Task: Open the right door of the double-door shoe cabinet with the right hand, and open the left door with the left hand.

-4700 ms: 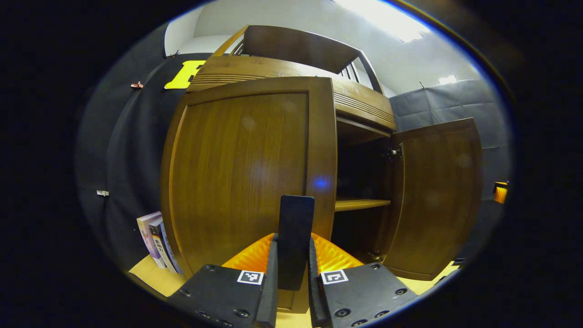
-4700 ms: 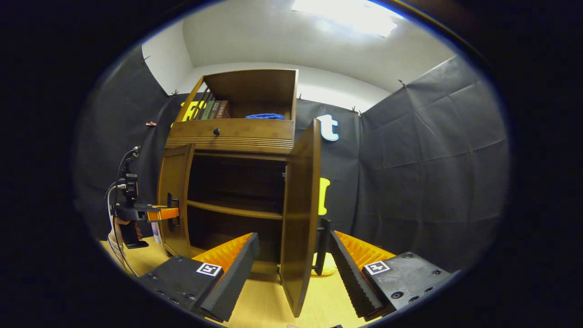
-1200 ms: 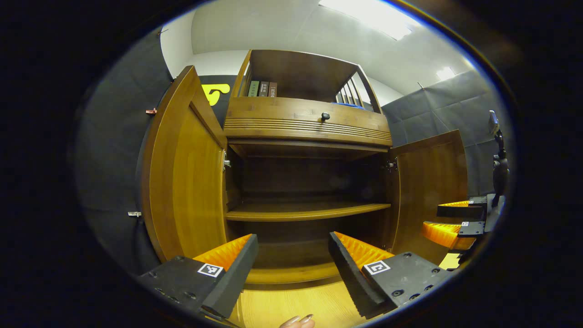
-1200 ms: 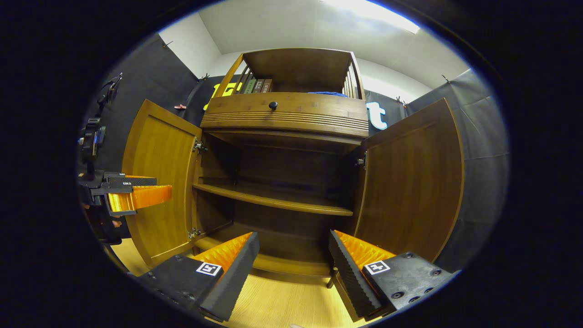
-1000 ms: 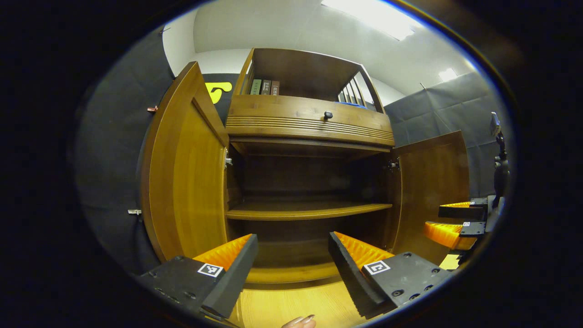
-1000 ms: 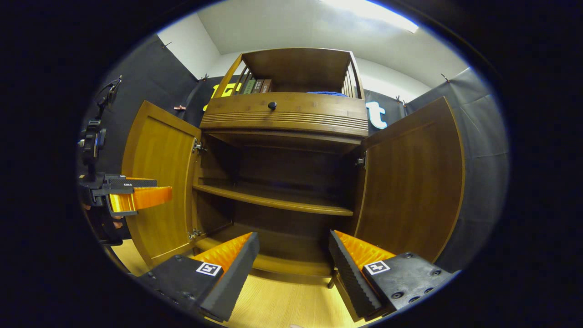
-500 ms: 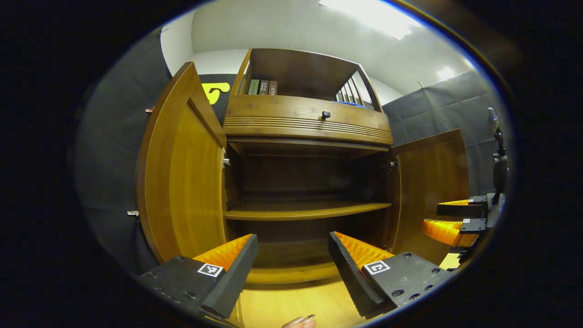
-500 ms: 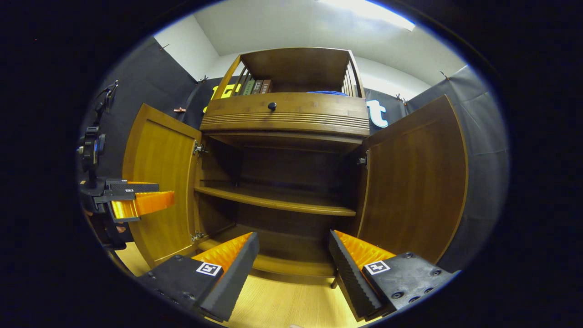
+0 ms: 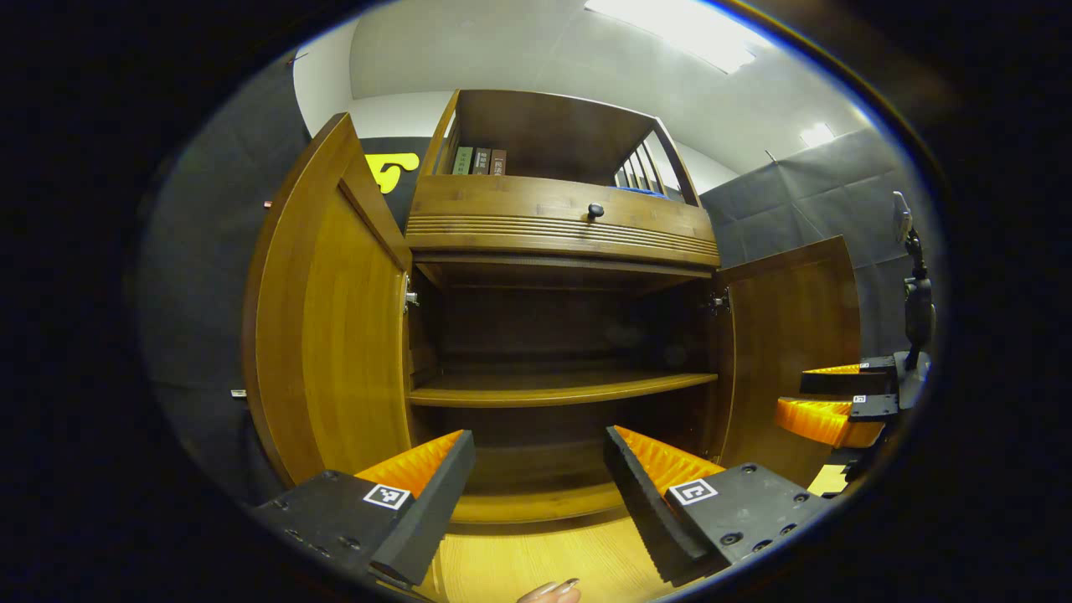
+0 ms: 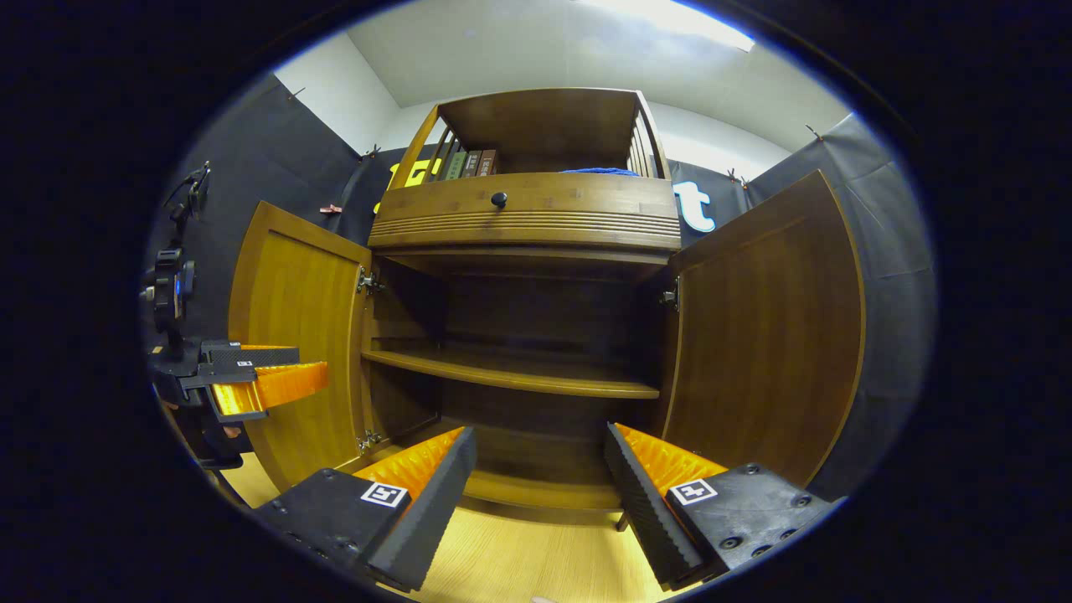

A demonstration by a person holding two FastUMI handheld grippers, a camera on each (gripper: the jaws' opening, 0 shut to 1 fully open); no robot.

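With both doors swung wide and each hand-held gripper gaping empty, the left door (image 9: 335, 318) or right door (image 10: 762, 335) could drift shut if nudged.

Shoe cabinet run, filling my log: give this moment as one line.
left door: open | right door: open | left claw: open, empty | right claw: open, empty | shelf: bare
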